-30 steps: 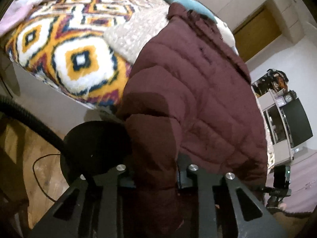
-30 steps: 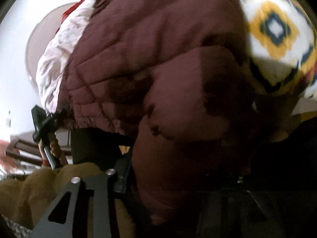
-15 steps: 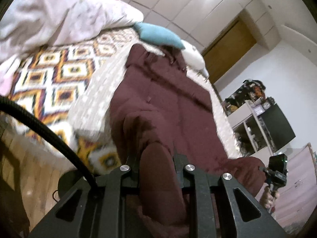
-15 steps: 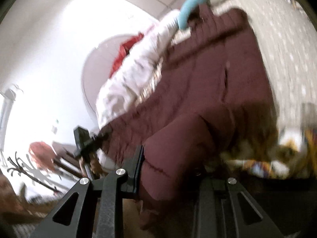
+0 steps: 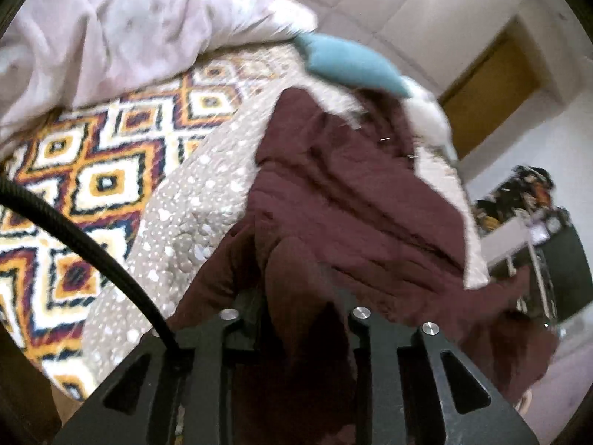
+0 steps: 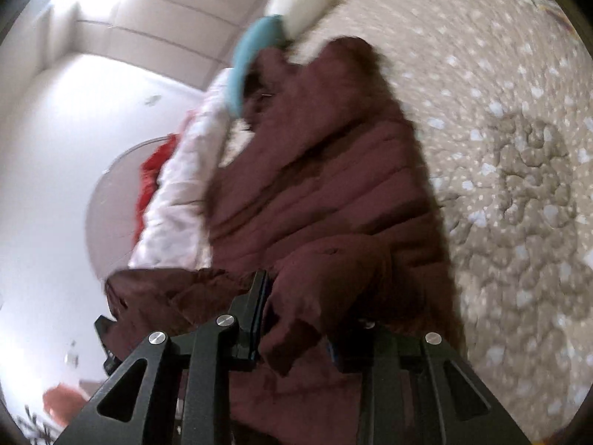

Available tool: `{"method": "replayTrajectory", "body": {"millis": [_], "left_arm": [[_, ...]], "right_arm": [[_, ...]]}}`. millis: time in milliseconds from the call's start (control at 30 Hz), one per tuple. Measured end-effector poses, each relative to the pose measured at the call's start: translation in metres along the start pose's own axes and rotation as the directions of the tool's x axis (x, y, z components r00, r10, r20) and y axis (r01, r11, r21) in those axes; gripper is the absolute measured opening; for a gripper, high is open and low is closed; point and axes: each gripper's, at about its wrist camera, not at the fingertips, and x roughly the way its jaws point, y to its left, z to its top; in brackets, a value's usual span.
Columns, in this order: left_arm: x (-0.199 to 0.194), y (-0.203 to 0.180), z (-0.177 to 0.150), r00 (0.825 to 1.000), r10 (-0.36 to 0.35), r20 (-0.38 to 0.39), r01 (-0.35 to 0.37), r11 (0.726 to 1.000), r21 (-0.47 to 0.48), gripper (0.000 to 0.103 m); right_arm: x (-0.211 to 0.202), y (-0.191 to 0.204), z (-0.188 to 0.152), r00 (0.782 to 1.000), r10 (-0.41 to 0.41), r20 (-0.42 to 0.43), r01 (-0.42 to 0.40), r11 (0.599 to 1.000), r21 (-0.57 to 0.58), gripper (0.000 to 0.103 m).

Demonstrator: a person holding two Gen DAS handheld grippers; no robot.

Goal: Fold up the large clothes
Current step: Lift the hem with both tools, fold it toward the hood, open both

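A maroon quilted puffer jacket (image 5: 344, 200) lies lengthwise on the bed, its collar end far from me near a teal pillow. It also fills the right wrist view (image 6: 326, 193). My left gripper (image 5: 304, 307) is shut on the jacket's near hem, with fabric bunched between the fingers. My right gripper (image 6: 307, 319) is shut on the hem at the other near corner. Both hold the hem lifted above the bed. The other gripper's black body (image 6: 105, 345) shows at the left of the right wrist view.
The bed carries a beige dotted quilt (image 5: 192, 207), a patterned orange and white blanket (image 5: 92, 170), a crumpled pink duvet (image 5: 122, 33) and a teal pillow (image 5: 352, 66). A shelf unit with a dark screen (image 5: 556, 259) stands at the right. A black cable (image 5: 74, 237) crosses the left.
Both grippers have risen and swung forward over the bed, carrying the jacket's near hem with them. The floor and bed edge have dropped out of view.
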Motion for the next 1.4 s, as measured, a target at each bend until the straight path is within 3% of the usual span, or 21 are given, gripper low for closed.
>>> {"method": "replayTrajectory", "body": {"millis": [167,267,333,367,400,433,533,633,733,833,900,1000,1067,1100,1133,1200,1267,1300,1400], "left_arm": [[0.033,0.015,0.012,0.999,-0.024,-0.036,0.021,0.997,-0.081,0.042],[0.02,0.02,0.02,0.989,-0.151,-0.001,0.15,0.982,-0.112,0.06],[0.001,0.028,0.025,0.967,-0.249,0.058,0.254,0.957,-0.138,0.078],[-0.008,0.031,0.028,0.957,-0.275,0.088,0.285,0.947,-0.149,0.081],[-0.019,0.034,0.032,0.95,-0.286,0.126,0.304,0.94,-0.157,0.083],[-0.029,0.037,0.036,0.944,-0.289,0.159,0.313,0.937,-0.153,0.084],[-0.047,0.042,0.047,0.945,-0.263,0.194,0.291,0.948,-0.132,0.084],[-0.061,0.042,0.053,0.956,-0.203,0.212,0.225,0.971,-0.081,0.084],[-0.068,0.037,0.046,0.966,-0.142,0.218,0.146,0.989,-0.003,0.084],[-0.061,0.036,0.035,0.974,-0.128,0.187,0.116,0.991,0.07,0.084],[-0.047,0.036,0.029,0.983,-0.108,0.146,0.093,0.99,0.106,0.085],[-0.028,0.04,0.022,0.991,-0.062,0.115,0.048,0.992,0.12,0.085],[-0.021,0.048,0.02,0.991,-0.063,0.116,0.052,0.994,0.098,0.085],[-0.02,0.052,0.02,0.991,-0.068,0.117,0.058,0.995,0.085,0.085],[-0.018,0.055,0.02,0.99,-0.072,0.117,0.064,0.995,0.075,0.084],[-0.015,0.062,0.022,0.991,-0.074,0.114,0.068,0.996,0.057,0.085],[-0.012,0.066,0.022,0.991,-0.08,0.108,0.074,0.996,0.057,0.085],[-0.01,0.068,0.022,0.991,-0.085,0.102,0.079,0.995,0.063,0.085],[-0.001,0.064,0.021,0.99,-0.124,0.067,0.117,0.988,0.1,0.089]], "right_arm": [[0.023,-0.003,0.009,0.996,-0.091,-0.002,0.091,0.996,0.016,0.032],[0.017,-0.001,0.018,0.999,-0.04,-0.002,0.04,0.999,0.018,0.039],[0.007,0.0,0.02,1.0,0.017,0.023,-0.018,1.0,0.026,0.055],[-0.001,0.002,0.022,0.998,0.048,0.045,-0.049,0.998,0.025,0.059],[-0.011,0.004,0.024,0.996,0.046,0.081,-0.048,0.999,0.015,0.072],[-0.02,0.005,0.026,0.992,0.032,0.12,-0.032,0.999,0.004,0.08],[-0.043,0.013,0.032,0.983,0.008,0.181,-0.007,1.0,-0.006,0.08],[-0.053,0.047,0.029,0.98,0.005,0.197,0.013,0.996,-0.091,0.08],[-0.036,0.096,0.012,0.991,0.087,0.099,-0.065,0.975,-0.213,0.08],[0.006,0.167,-0.024,0.99,0.131,-0.059,-0.144,0.899,-0.414,0.08],[0.034,0.193,-0.045,0.979,0.143,-0.143,-0.195,0.863,-0.466,0.08],[0.092,0.233,-0.08,0.925,0.194,-0.326,-0.341,0.803,-0.489,0.078],[0.126,0.246,-0.1,0.884,0.213,-0.416,-0.409,0.783,-0.469,0.077],[0.138,0.246,-0.106,0.875,0.207,-0.438,-0.417,0.782,-0.463,0.077],[0.158,0.247,-0.114,0.88,0.161,-0.446,-0.385,0.791,-0.475,0.077],[0.196,0.241,-0.12,0.922,-0.016,-0.387,-0.214,0.812,-0.543,0.077],[0.226,0.23,-0.12,0.93,-0.186,-0.318,-0.039,0.808,-0.588,0.077],[0.237,0.223,-0.118,0.924,-0.225,-0.31,-0.001,0.809,-0.588,0.076],[0.243,0.217,-0.117,0.93,-0.224,-0.29,0.012,0.809,-0.588,0.076]]}}
